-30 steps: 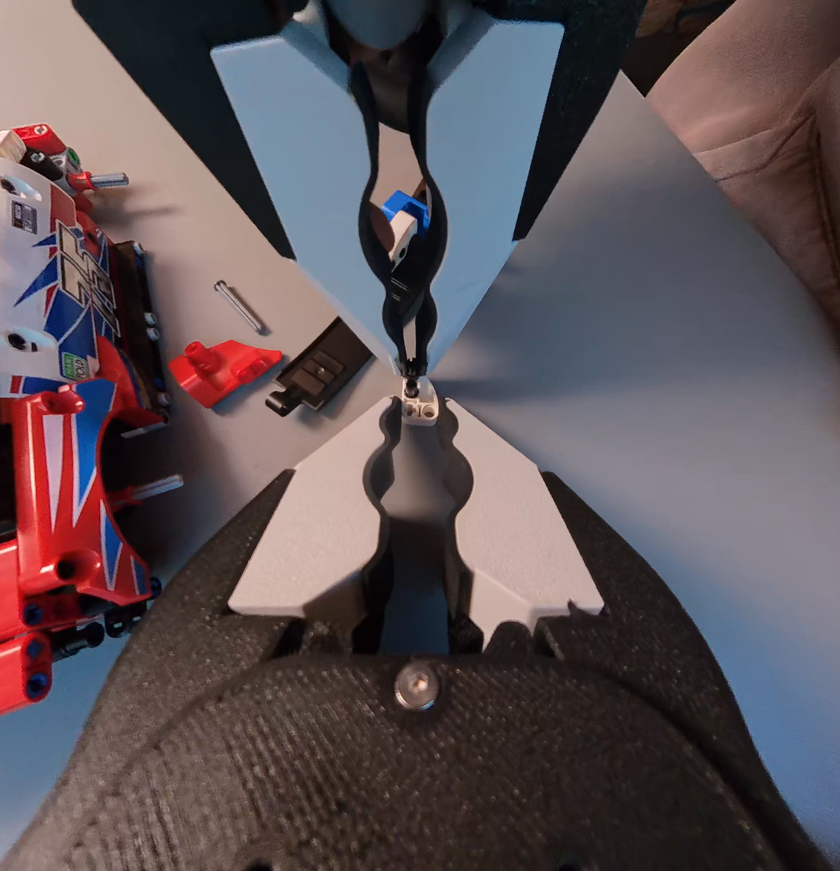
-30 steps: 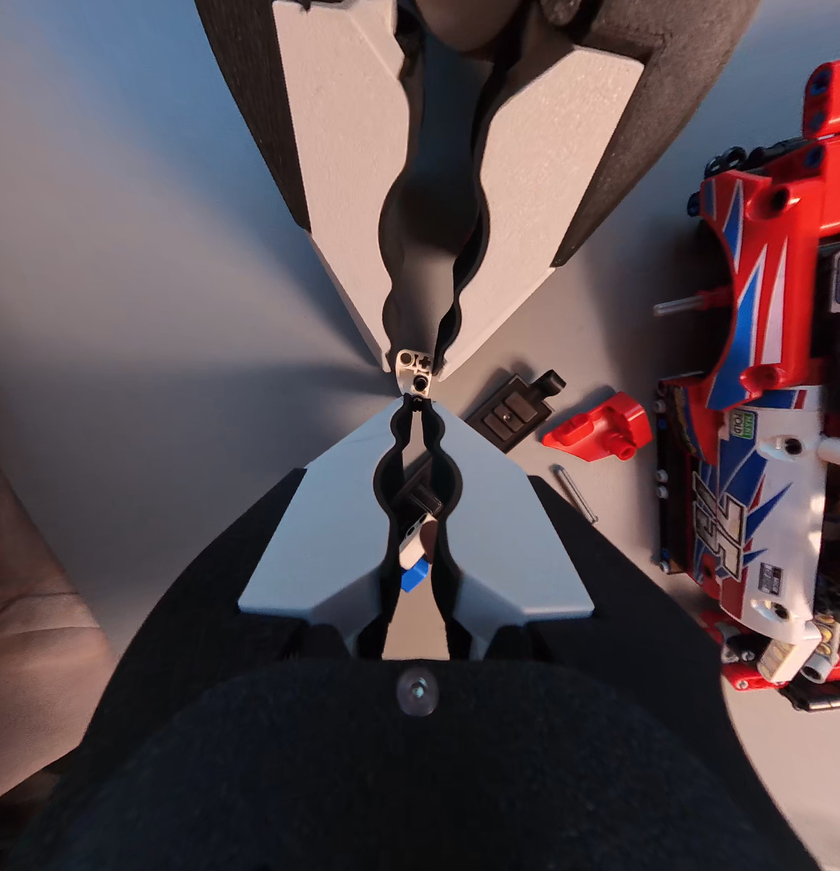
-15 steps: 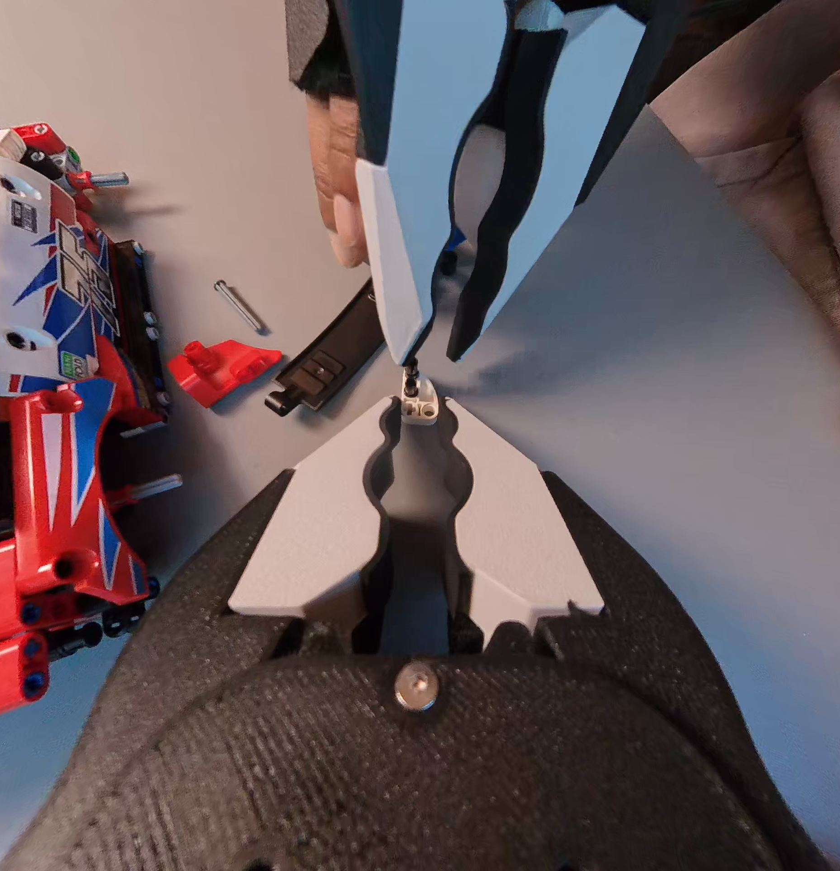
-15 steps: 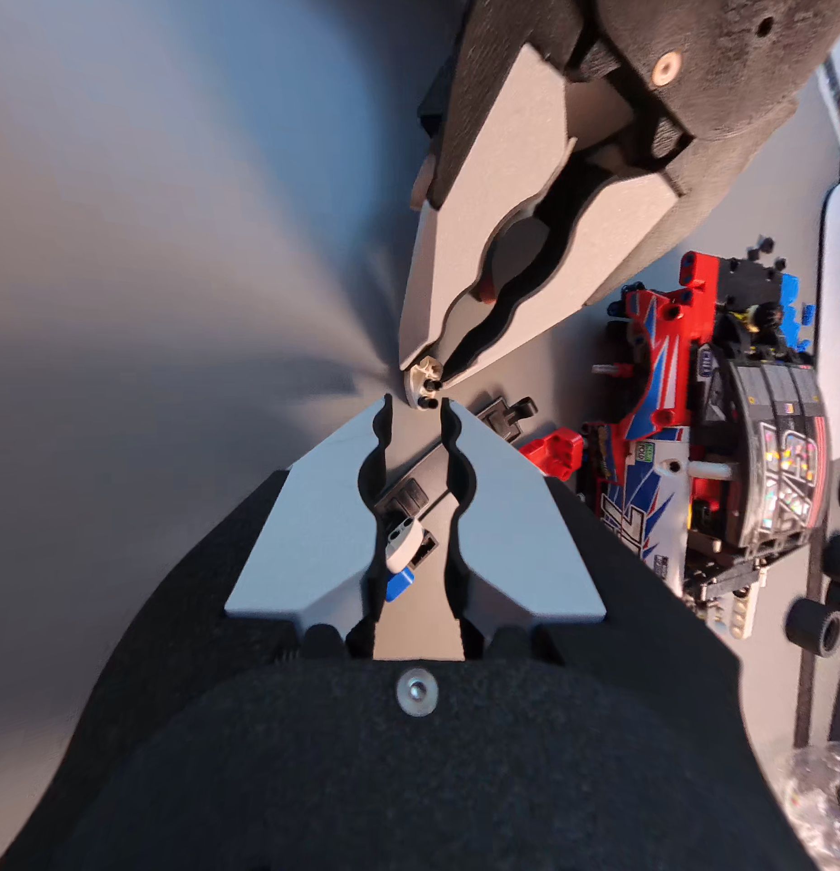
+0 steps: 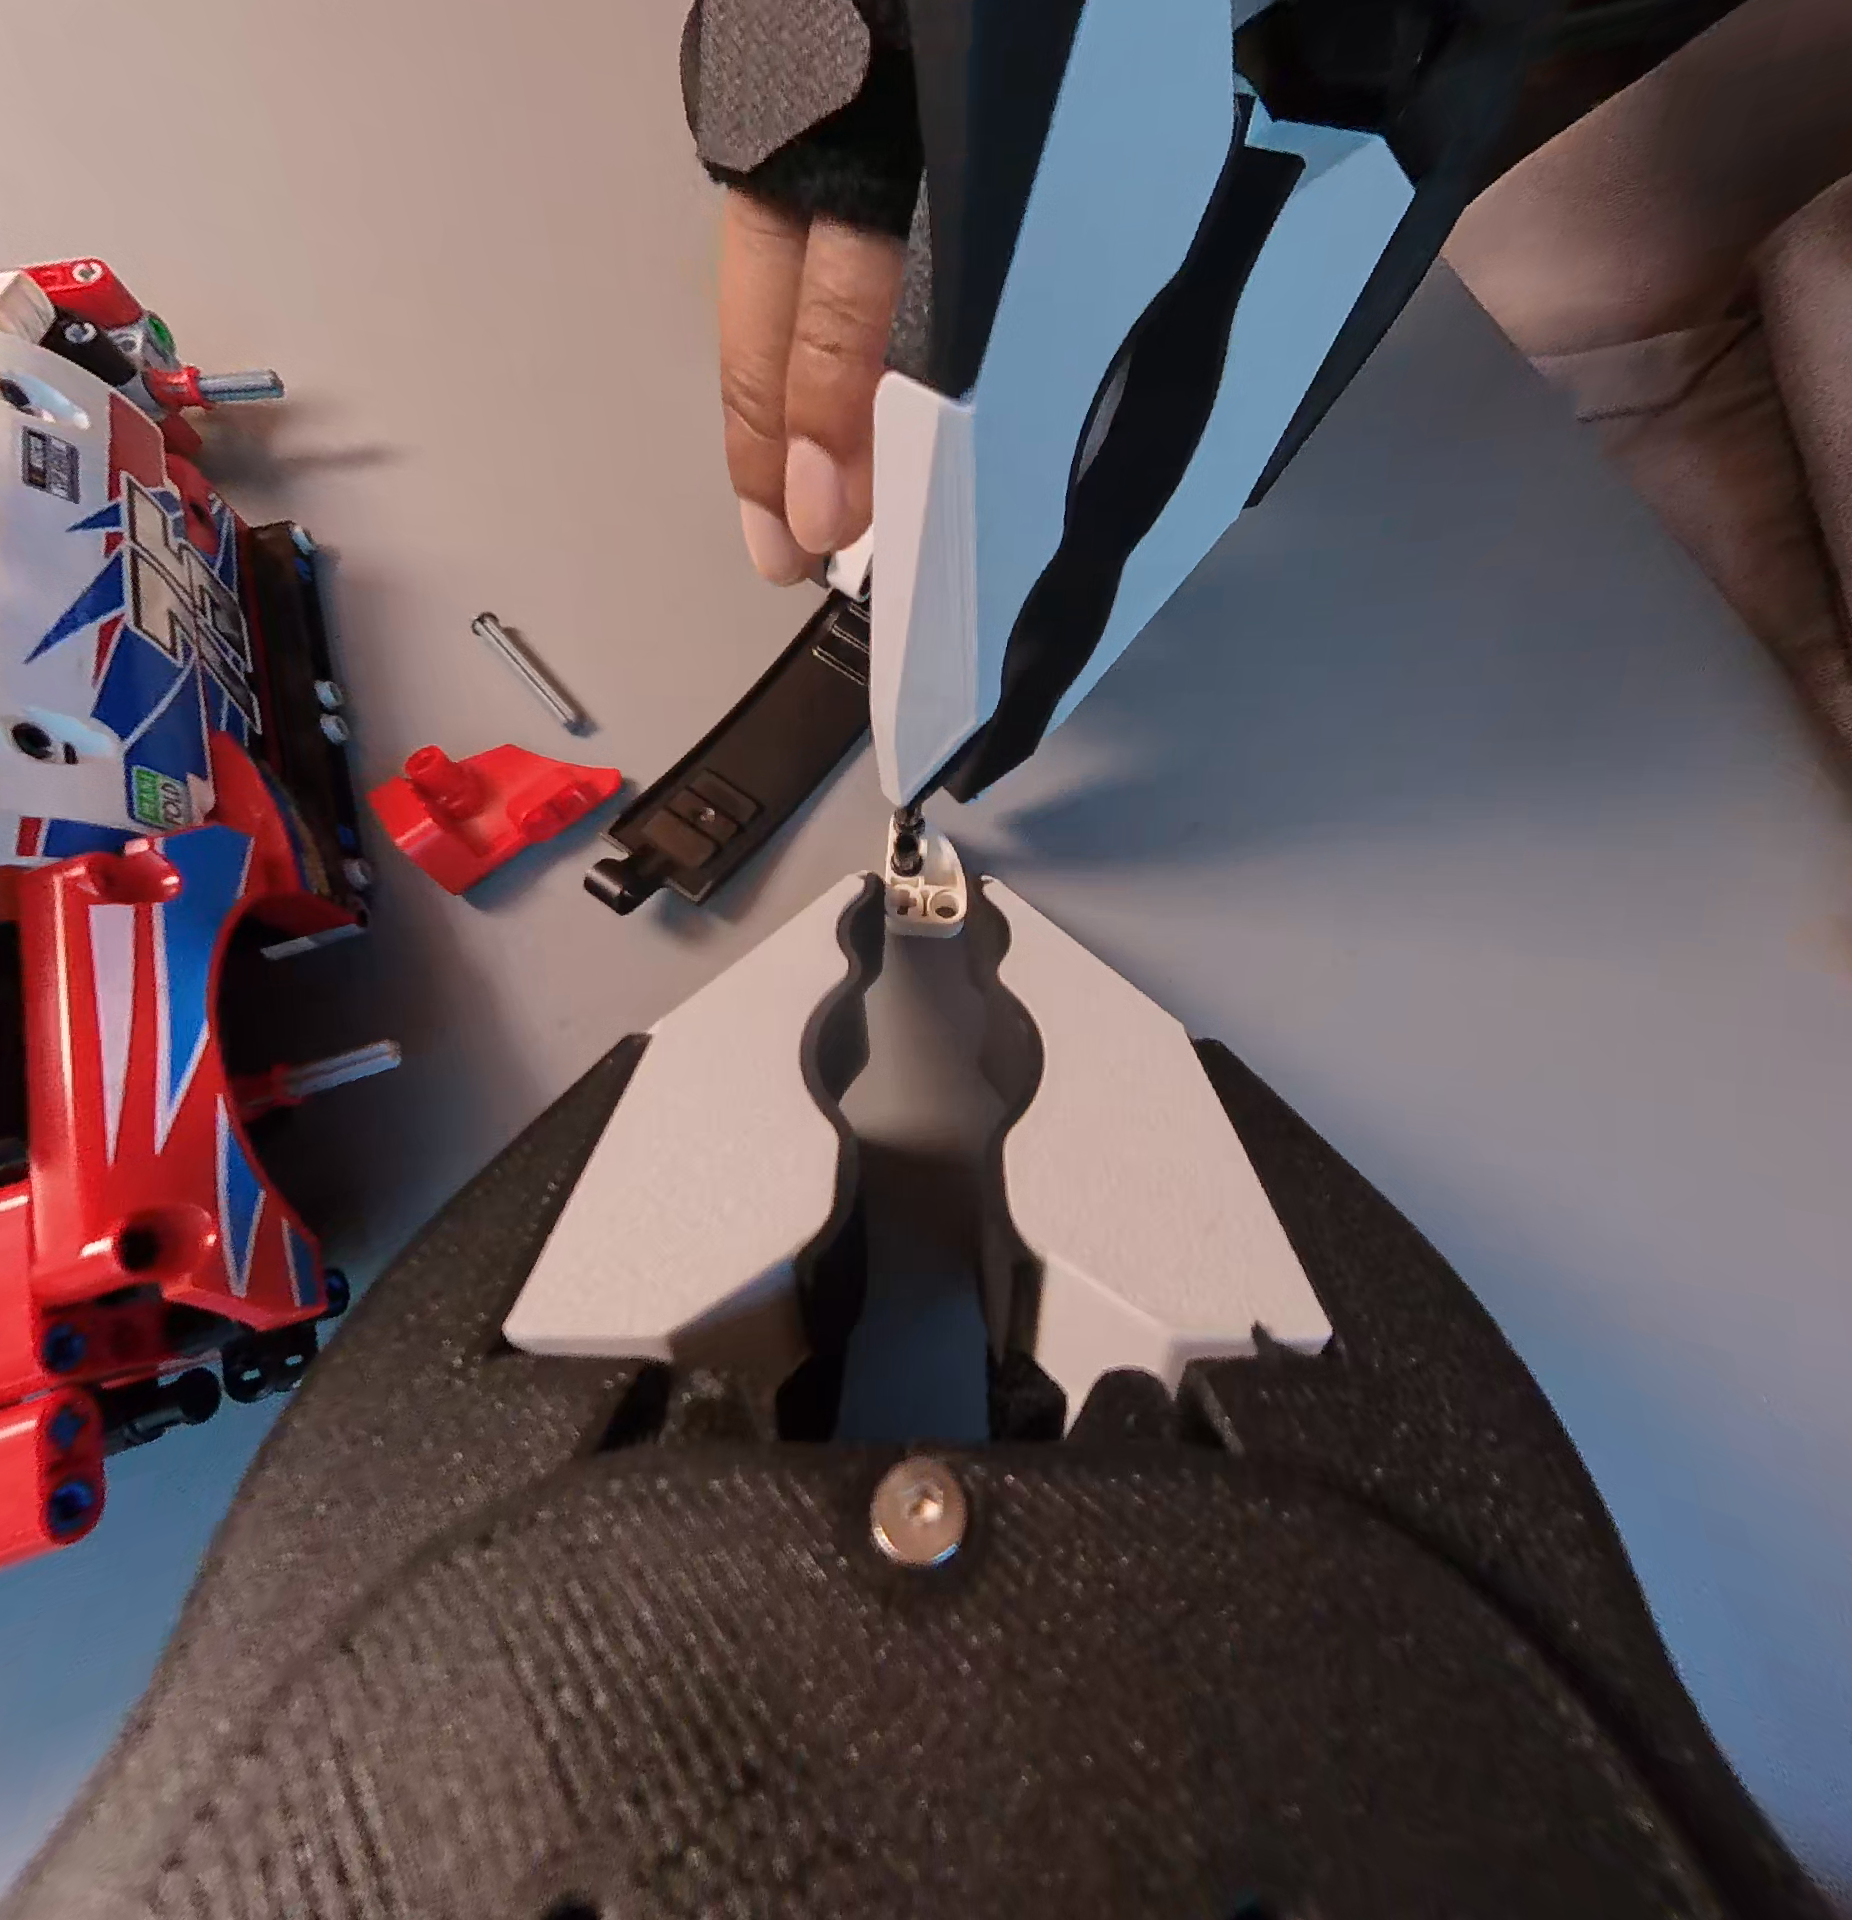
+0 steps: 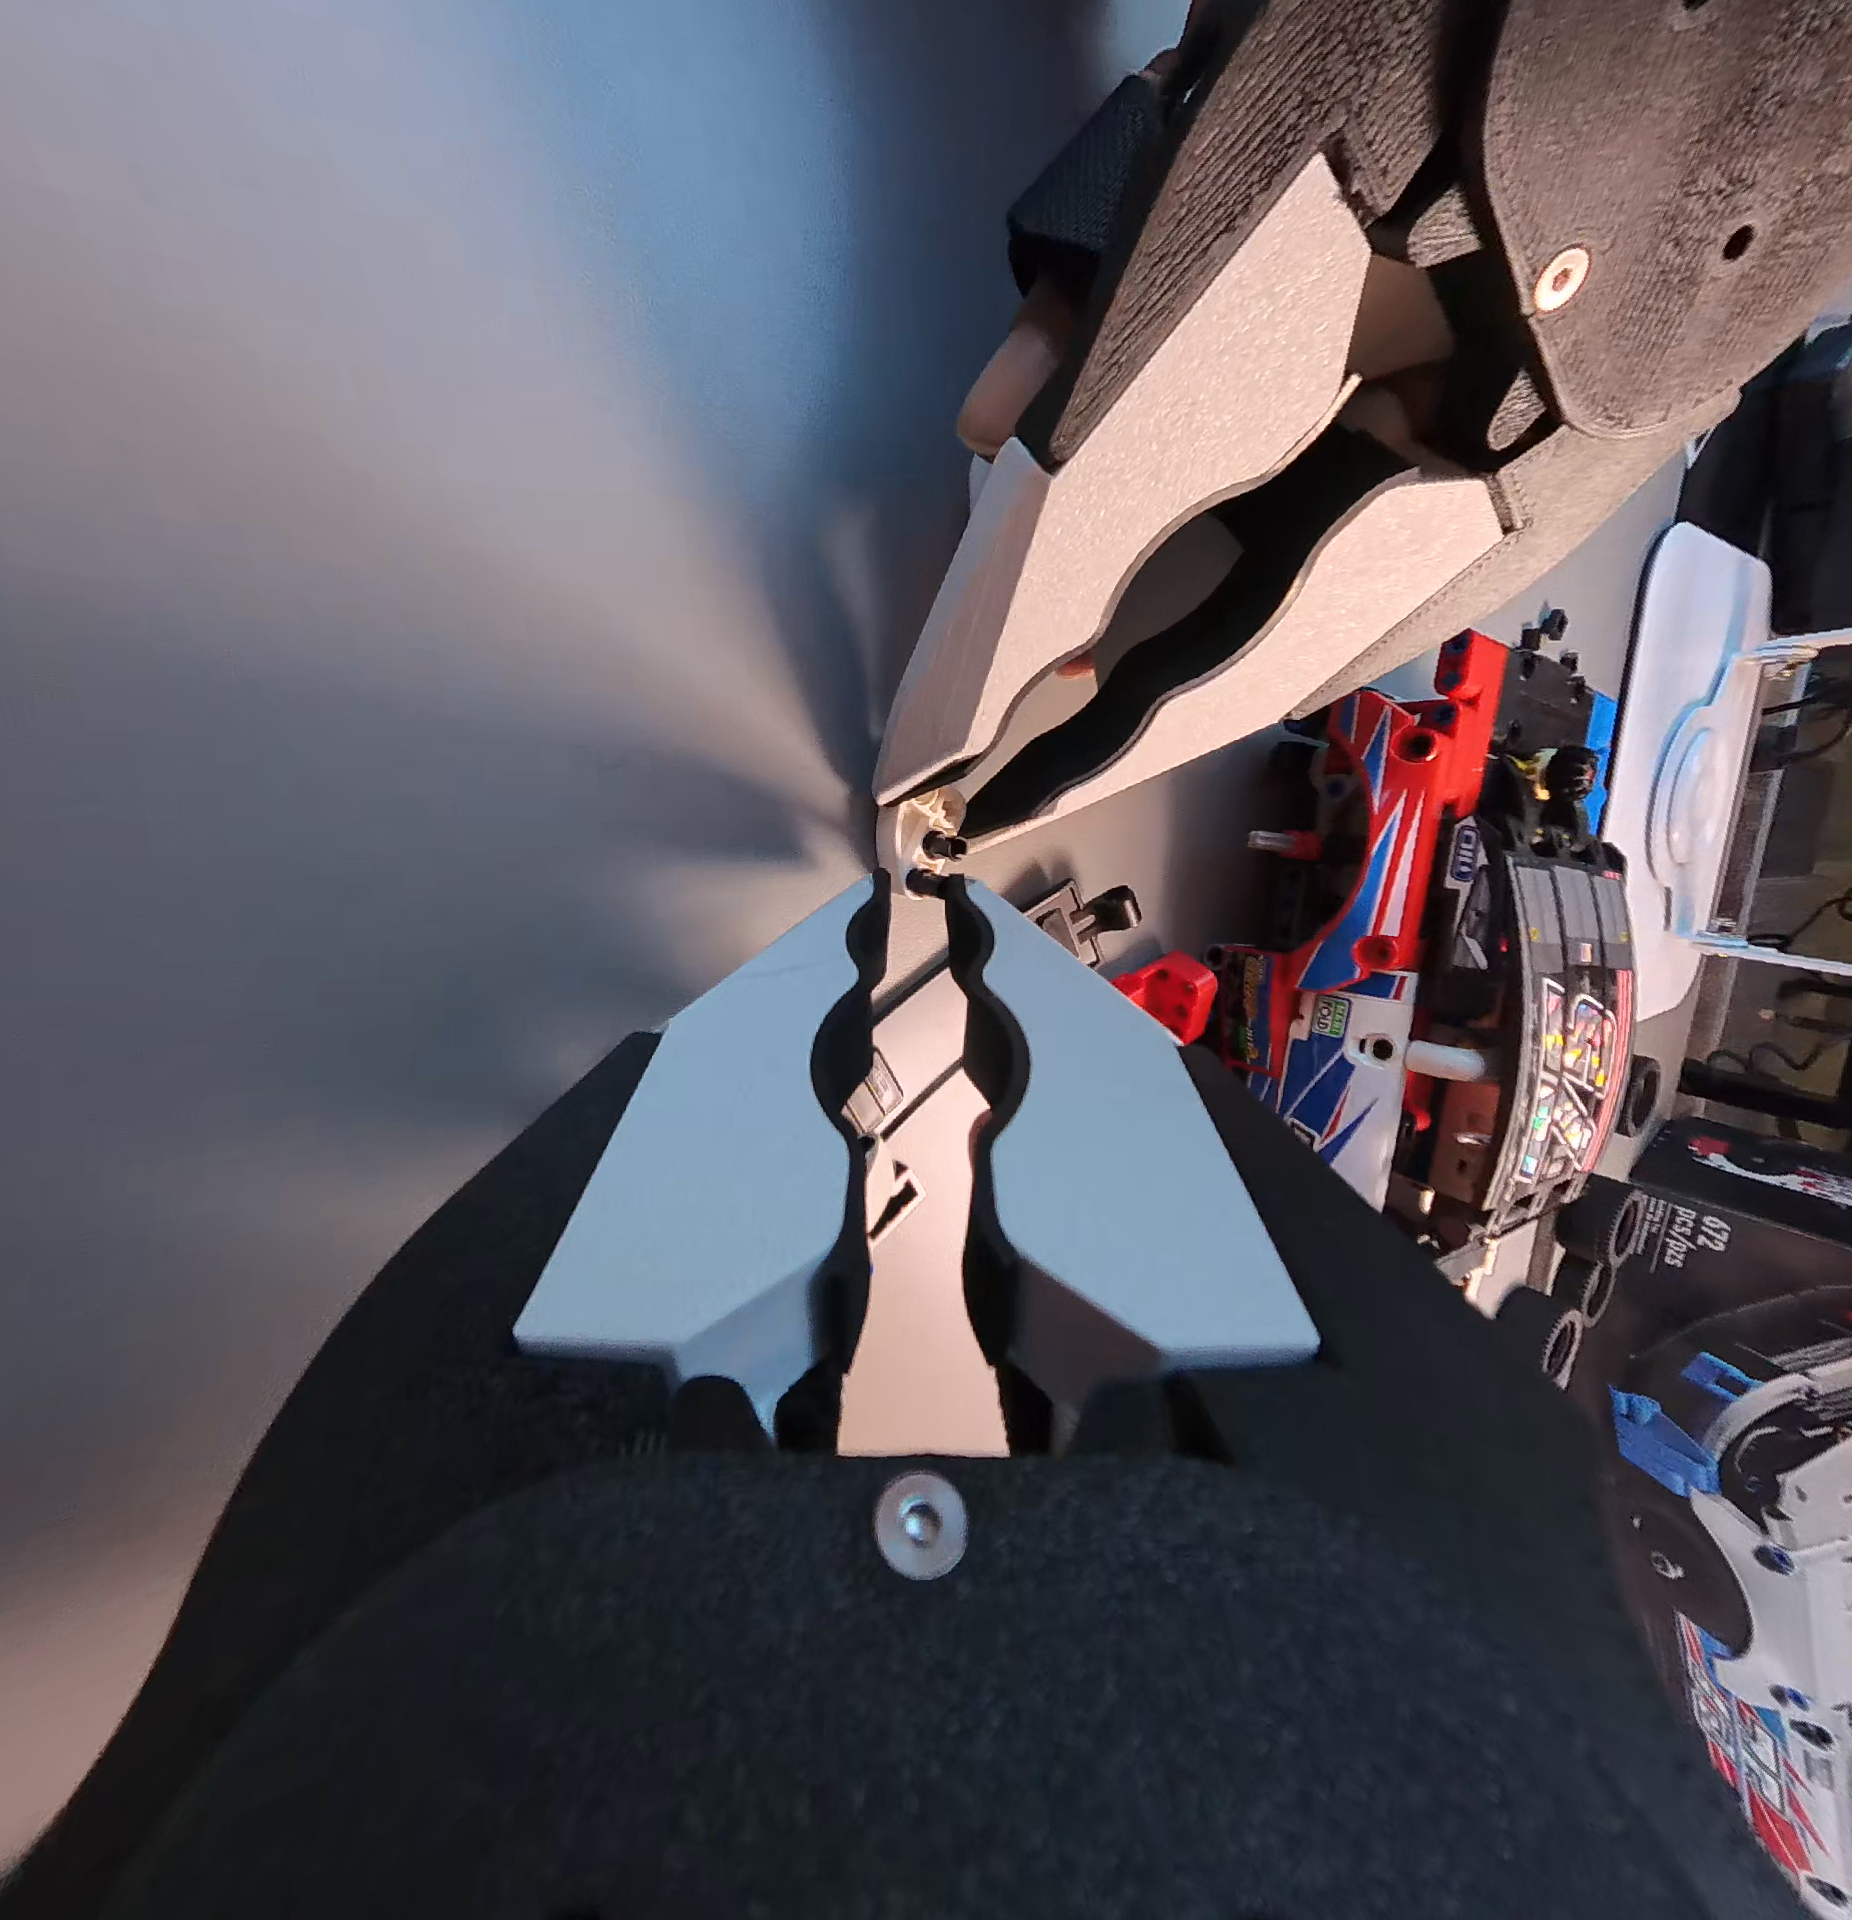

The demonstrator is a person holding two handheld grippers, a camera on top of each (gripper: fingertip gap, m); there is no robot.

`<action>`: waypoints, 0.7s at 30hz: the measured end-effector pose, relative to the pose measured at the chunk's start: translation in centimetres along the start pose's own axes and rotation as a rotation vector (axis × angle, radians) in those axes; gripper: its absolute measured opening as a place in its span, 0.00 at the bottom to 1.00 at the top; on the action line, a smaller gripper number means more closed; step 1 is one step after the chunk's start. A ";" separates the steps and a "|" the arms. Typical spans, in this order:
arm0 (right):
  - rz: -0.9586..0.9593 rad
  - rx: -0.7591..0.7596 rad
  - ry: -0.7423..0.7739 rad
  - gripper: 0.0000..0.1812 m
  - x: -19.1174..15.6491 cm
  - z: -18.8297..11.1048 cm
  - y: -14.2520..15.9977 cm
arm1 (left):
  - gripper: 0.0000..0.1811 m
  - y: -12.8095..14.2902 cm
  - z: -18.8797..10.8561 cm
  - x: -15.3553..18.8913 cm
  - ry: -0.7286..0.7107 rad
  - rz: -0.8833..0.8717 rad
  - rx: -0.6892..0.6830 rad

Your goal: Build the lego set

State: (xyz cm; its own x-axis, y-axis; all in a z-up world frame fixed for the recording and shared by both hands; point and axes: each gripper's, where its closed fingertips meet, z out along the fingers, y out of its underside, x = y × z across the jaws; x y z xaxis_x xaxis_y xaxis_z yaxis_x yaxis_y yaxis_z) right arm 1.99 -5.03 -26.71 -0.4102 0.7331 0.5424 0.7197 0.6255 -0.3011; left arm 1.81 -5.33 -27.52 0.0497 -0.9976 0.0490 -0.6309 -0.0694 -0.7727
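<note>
We kept the left gripper (image 5: 924, 902) clamped on the white connector (image 5: 926, 896), steadying it; right gripper (image 6: 914, 883), just above the connector, pinched the black pin (image 6: 927, 883) for insertion.

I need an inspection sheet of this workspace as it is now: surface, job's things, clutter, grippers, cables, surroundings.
Surface: plain grey table, bare on its right part.
Job's things: small white connector with a black pin in it; part-built red, white and blue car; loose red piece, curved black panel and thin grey axle lying apart beside the car.
Clutter: black set box, white container.
Grippers: left gripper shut on the small white connector; right gripper closed on the black pin.
Cables: dark cables, far right edge.
Surroundings: brown upholstered seat.
</note>
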 end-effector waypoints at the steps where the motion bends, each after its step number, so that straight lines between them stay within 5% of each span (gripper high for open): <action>1: -0.003 -0.004 -0.001 0.04 0.0 0.0 0.0 | 0.08 0.0 0.0 0.0 -0.002 0.002 -0.001; 8: -0.104 -0.062 0.006 0.03 0.0 0.6 0.1 | 0.08 0.0 0.0 0.0 -0.009 0.011 -0.002; 14: 0.103 0.043 0.014 0.05 0.1 0.3 -0.2 | 0.08 -0.1 -0.2 0.1 0.000 -0.003 0.010; 21: 0.102 0.282 0.178 0.17 1.5 -2.5 -1.8 | 0.07 -2.5 -2.4 2.2 0.251 -0.343 0.247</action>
State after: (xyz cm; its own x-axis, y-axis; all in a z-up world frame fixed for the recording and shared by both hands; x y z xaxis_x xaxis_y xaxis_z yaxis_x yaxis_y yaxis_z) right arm 1.46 -5.67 -23.41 -0.2223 0.7530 0.6194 0.5588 0.6190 -0.5519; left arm 1.60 -7.38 -23.95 0.0151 -0.8907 0.4543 -0.4071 -0.4205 -0.8109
